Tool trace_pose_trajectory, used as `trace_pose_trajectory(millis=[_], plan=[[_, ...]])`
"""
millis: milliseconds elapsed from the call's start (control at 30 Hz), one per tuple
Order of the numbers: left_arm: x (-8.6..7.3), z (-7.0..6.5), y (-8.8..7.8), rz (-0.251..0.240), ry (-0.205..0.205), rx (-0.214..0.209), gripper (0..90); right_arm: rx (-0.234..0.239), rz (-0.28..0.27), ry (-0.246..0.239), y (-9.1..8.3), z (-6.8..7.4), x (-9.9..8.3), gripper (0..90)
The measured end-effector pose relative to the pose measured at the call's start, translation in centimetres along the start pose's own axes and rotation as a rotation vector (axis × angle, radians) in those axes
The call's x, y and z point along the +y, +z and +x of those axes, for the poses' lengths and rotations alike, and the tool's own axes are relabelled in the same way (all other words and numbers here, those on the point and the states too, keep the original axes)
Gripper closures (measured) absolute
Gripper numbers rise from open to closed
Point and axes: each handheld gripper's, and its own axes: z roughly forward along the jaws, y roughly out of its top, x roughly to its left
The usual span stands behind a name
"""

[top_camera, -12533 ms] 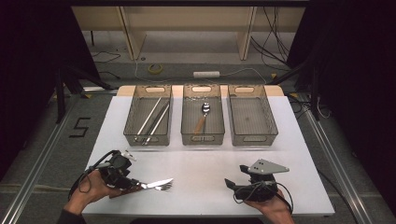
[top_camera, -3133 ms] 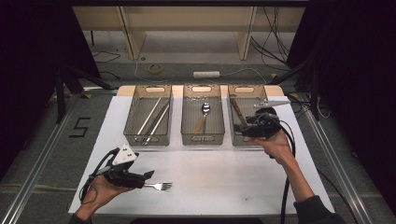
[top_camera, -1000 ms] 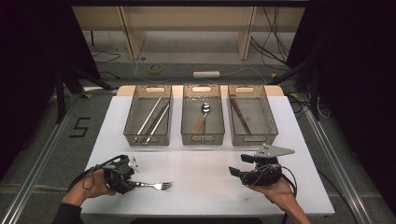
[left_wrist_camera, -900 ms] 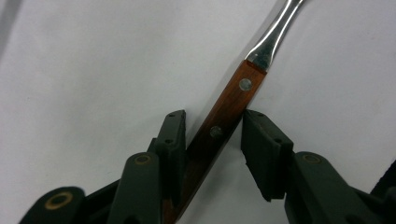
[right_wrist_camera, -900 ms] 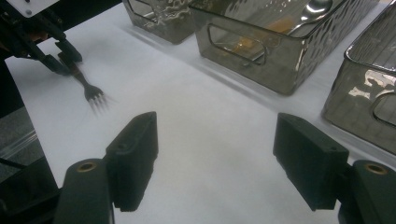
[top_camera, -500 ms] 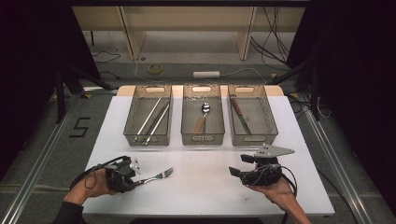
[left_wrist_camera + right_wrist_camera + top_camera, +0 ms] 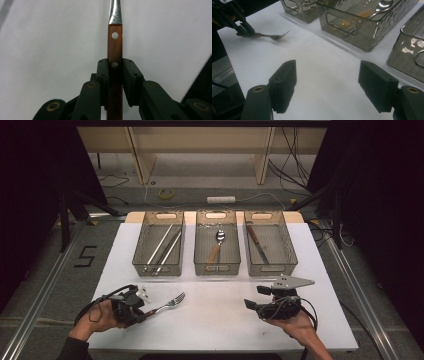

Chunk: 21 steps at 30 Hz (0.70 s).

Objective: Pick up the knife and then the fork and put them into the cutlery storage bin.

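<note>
Left gripper (image 7: 142, 312): lower left of the high view; we see its jaws, which have just been closing, pinching the wooden handle of the fork (image 7: 115, 52) from both sides.
Fork: lower left of the high view (image 7: 167, 304), tines pointing up and right, over the white worktop (image 7: 210, 320); whether the tines touch it we cannot tell.
Right gripper (image 7: 327, 87): lower right of the high view (image 7: 248, 304), jaws spread wide with only bare worktop between them.
Trays: three mesh trays in a row across the middle of the high view; the left tray (image 7: 145, 251) holds long metal pieces, the middle tray (image 7: 200, 251) a spoon (image 7: 218, 242), the right tray (image 7: 282, 251) a knife (image 7: 256, 242).
</note>
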Motion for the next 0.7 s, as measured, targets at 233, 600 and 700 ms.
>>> trace_pose_trajectory(millis=[233, 600, 700], plan=[[2.2, -1.3, -1.1, -0.043, -0.036, -0.041, 76.0, 0.021, -0.008, -0.032, 0.2, 0.9, 0.2, 31.9], [6.7, -3.3, 0.1, -0.036, 0.034, -0.105, 76.0, 0.066, -0.006, -0.142, 1.1, 3.9, 0.6, 31.5], [7.9, -3.8, 0.5, -0.025, 0.058, -0.128, 76.0, 0.078, -0.001, -0.187, 1.5, 4.8, 0.7, 31.5]])
